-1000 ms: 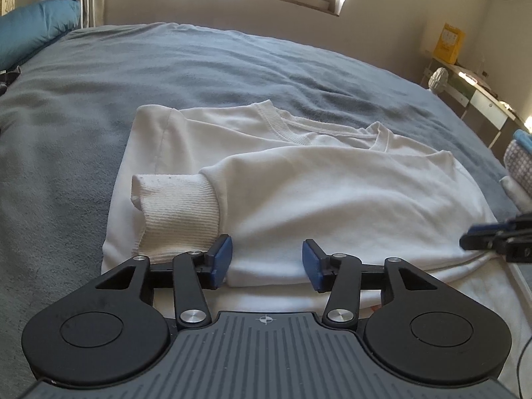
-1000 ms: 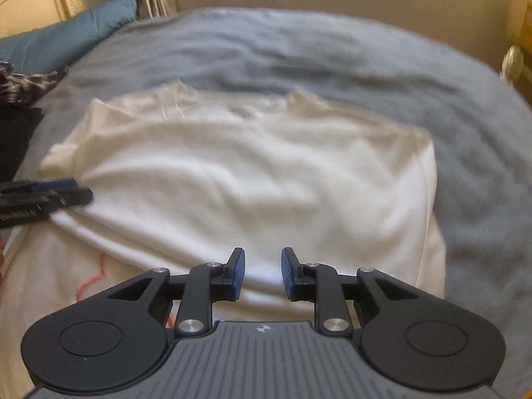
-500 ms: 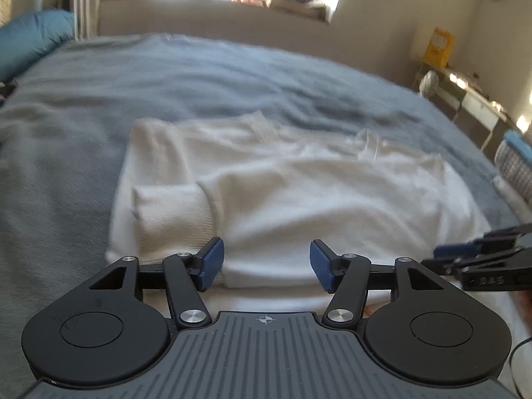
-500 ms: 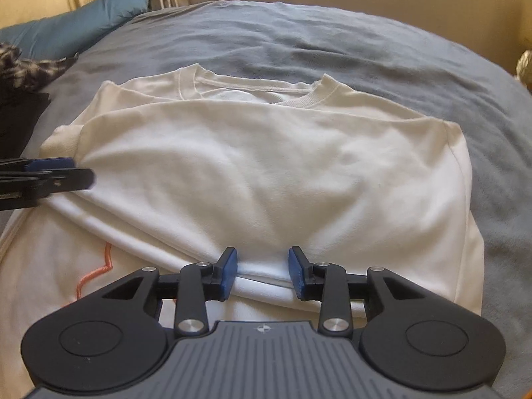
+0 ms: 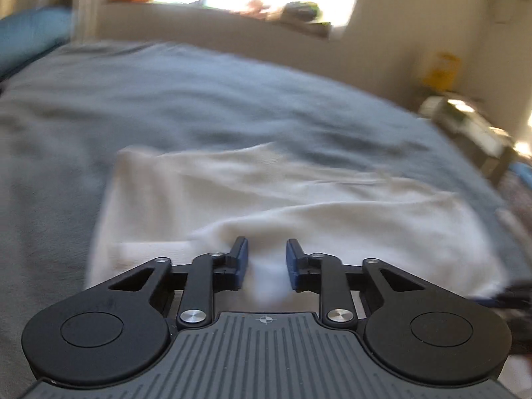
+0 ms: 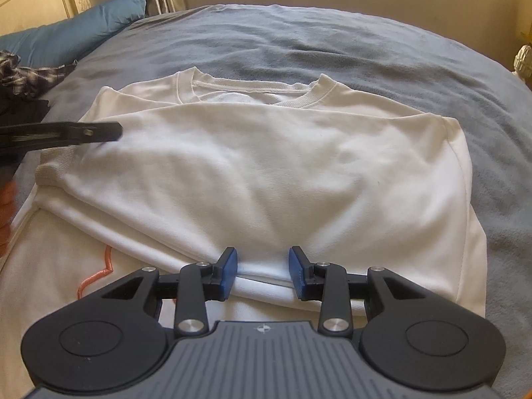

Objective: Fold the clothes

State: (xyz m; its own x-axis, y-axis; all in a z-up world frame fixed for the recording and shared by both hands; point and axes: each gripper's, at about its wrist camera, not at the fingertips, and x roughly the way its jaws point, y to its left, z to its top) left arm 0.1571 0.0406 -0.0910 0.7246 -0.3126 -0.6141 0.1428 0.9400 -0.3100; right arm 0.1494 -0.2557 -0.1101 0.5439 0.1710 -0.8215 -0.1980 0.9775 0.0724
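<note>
Your right gripper (image 6: 262,271) sits with its jaws parted around the near folded edge of the white sweatshirt (image 6: 266,173), not pinching it. Your left gripper (image 5: 267,262) is likewise parted, with blurred white fabric between its pads. The sweatshirt lies on the grey blanket (image 6: 332,50). No readable writing shows anywhere. A blue pillow (image 6: 76,33) lies beyond.

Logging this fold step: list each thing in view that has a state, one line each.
white sweatshirt: lying on the bed, partly folded, neckline at the far end.
left gripper: open, fabric bunched between its fingers.
right gripper: open, straddling the near folded edge.
grey blanket: spread under the sweatshirt.
</note>
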